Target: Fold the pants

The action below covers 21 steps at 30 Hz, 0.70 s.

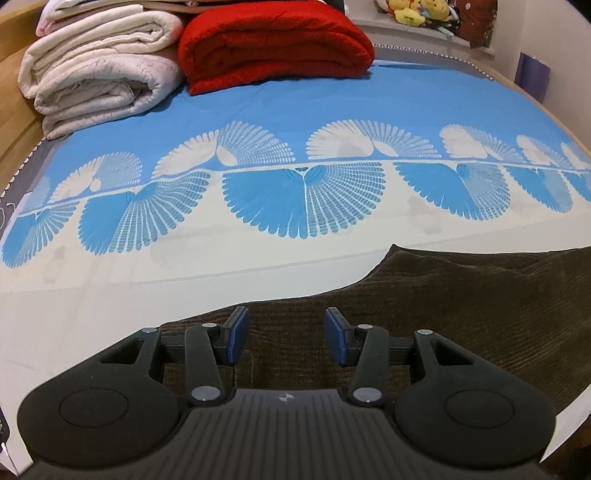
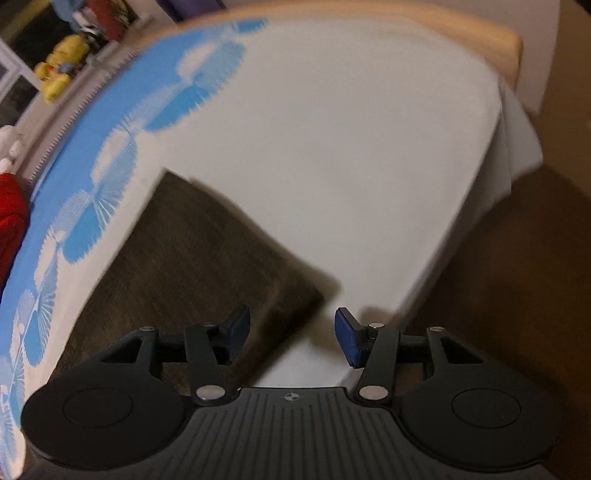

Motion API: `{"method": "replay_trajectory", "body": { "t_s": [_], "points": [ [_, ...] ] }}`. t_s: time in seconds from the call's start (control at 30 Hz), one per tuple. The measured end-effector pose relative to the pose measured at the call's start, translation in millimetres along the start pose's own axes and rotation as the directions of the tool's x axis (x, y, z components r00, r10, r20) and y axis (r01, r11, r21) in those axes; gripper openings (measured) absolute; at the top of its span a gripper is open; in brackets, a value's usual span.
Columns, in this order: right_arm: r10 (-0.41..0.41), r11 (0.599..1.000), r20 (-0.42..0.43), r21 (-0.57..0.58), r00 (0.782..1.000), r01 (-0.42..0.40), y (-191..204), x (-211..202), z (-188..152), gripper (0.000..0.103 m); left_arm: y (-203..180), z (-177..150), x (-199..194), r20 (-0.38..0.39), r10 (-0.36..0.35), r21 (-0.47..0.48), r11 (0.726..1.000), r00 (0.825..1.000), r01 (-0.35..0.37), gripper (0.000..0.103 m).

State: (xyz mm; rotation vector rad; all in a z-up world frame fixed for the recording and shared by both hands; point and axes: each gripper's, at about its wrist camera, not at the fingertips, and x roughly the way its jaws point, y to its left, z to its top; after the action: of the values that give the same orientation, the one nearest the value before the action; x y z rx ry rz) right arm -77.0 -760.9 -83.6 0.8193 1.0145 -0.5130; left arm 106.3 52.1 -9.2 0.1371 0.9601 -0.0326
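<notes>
Dark brown corduroy pants (image 1: 424, 314) lie flat on the bed's white and blue sheet (image 1: 258, 110), near its front edge. My left gripper (image 1: 286, 326) is open just above the pants' left end, holding nothing. In the right wrist view the pants (image 2: 192, 258) stretch from the middle toward the lower left. My right gripper (image 2: 291, 326) is open and empty over the pants' near right corner by the bed's edge. That view is blurred.
A folded cream blanket (image 1: 99, 66) and a folded red blanket (image 1: 273, 44) lie at the far left of the bed. Plush toys (image 1: 417, 13) sit on a shelf behind. The bed's right edge (image 2: 491, 177) drops to brown floor (image 2: 517, 277).
</notes>
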Motion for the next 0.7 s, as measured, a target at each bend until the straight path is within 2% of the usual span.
{"method": "replay_trajectory", "body": {
  "t_s": [0.27,0.43,0.47,0.53,0.63,0.7],
  "points": [
    [0.073,0.986,-0.063,0.154,0.995,-0.062,-2,24,-3,0.057,-6,-3,5,-0.015,0.014,0.036,0.999,1.000,-0.014,0.050],
    [0.069,0.978,-0.038,0.198,0.997,-0.060,3,30,-1,0.057,-2,-3,7,-0.023,0.020,0.031,0.999,1.000,-0.019,0.050],
    [0.065,0.978,-0.035,0.203,0.997,-0.056,4,31,0,0.055,-1,-3,7,-0.023,0.020,0.031,0.999,1.000,-0.020,0.050],
    [0.033,0.978,-0.023,0.206,0.999,-0.028,7,32,0,0.026,1,-2,6,-0.016,0.016,0.026,1.000,1.000,-0.016,0.050],
    [0.025,0.975,0.007,0.219,1.000,-0.026,13,28,0,0.020,4,-2,4,-0.010,0.012,0.018,1.000,1.000,-0.012,0.050],
    [0.002,0.985,0.060,0.170,0.998,-0.013,33,17,0,0.018,6,-2,3,-0.006,0.012,0.016,1.000,1.000,-0.012,0.050]
  ]
}}
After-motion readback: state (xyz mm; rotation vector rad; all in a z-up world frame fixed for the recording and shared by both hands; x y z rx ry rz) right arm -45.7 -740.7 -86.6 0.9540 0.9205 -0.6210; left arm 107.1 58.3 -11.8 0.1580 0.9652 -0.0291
